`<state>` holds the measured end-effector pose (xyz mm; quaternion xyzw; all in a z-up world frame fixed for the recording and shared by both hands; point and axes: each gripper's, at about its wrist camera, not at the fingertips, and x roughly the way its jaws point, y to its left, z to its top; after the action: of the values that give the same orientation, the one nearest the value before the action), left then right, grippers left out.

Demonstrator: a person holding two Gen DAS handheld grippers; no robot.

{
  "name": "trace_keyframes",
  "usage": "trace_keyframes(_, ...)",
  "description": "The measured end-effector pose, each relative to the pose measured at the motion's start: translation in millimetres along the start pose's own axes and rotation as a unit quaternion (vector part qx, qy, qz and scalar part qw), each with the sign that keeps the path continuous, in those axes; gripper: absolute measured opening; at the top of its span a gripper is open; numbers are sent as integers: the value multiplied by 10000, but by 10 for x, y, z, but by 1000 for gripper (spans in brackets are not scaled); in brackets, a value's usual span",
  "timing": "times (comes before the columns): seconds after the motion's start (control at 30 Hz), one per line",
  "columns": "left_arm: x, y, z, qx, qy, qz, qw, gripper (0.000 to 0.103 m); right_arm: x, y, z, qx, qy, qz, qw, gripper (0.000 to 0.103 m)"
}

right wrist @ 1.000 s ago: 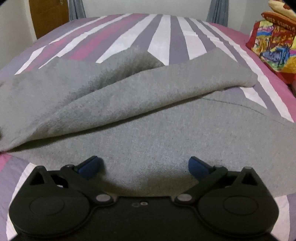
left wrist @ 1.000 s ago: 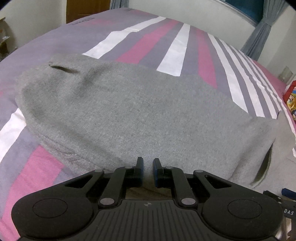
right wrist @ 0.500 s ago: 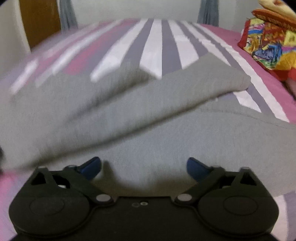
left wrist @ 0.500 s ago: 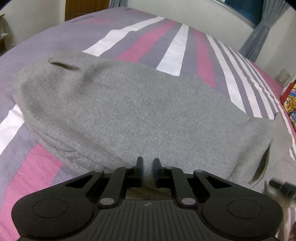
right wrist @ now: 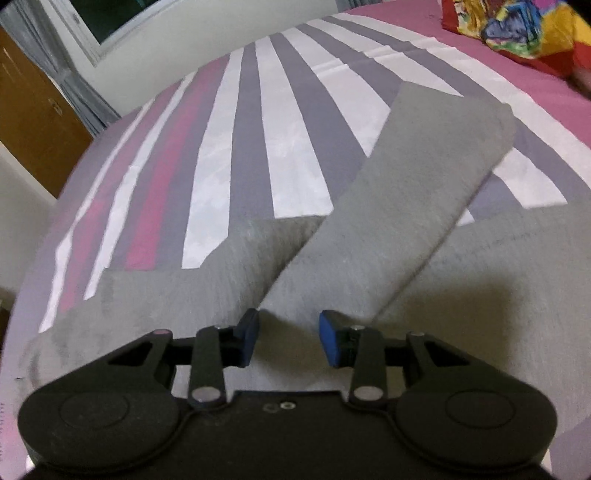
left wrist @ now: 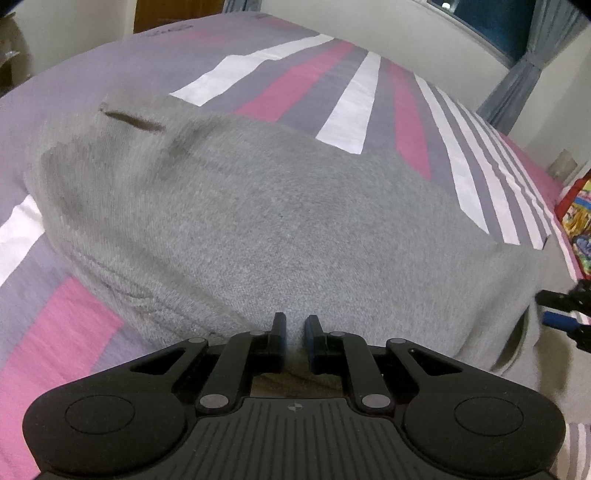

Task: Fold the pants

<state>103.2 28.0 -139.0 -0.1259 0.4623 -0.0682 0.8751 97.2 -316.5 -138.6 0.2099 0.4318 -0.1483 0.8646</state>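
Grey pants [left wrist: 280, 221] lie spread on a striped bed. In the left wrist view my left gripper [left wrist: 294, 328] is shut on the near edge of the grey pants, with cloth pinched between the fingers. A pocket slit [left wrist: 131, 120] shows at the far left of the pants. In the right wrist view the pants [right wrist: 388, 221] have one leg folded across on top. My right gripper [right wrist: 288, 332] hovers over that leg, jaws partly open with nothing between them. The right gripper also shows at the right edge of the left wrist view [left wrist: 565, 314].
The bed cover [left wrist: 332, 85] has pink, white and purple stripes. A colourful cushion [right wrist: 517, 26] lies at the bed's far right. A wooden door [right wrist: 29, 122] and a curtained window [left wrist: 517, 29] stand beyond the bed.
The right gripper has swung leftward and its jaws have narrowed from wide open to partly open. The left gripper stays shut on the pants edge and has moved slightly forward.
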Motion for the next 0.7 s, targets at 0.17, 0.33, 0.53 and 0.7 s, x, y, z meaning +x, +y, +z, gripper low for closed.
trace_keyframes(0.17,15,58,-16,-97,-24,-148,9998,11,61,153,176,-154,33,-299,9994,38)
trace_keyframes(0.33,28,120,-5,-226,-17,-308,9993,11,205,144,105,-357,299,-845,9953,33)
trace_keyframes(0.53,52,111,-22,-116,-64,-323,9994,11,299,332,95,-783,346,-1092,9903,25)
trace_keyframes(0.7,54,94,-26,-94,-71,-311,9994,11,24,125,-34,-920,190,-1022,9903,4)
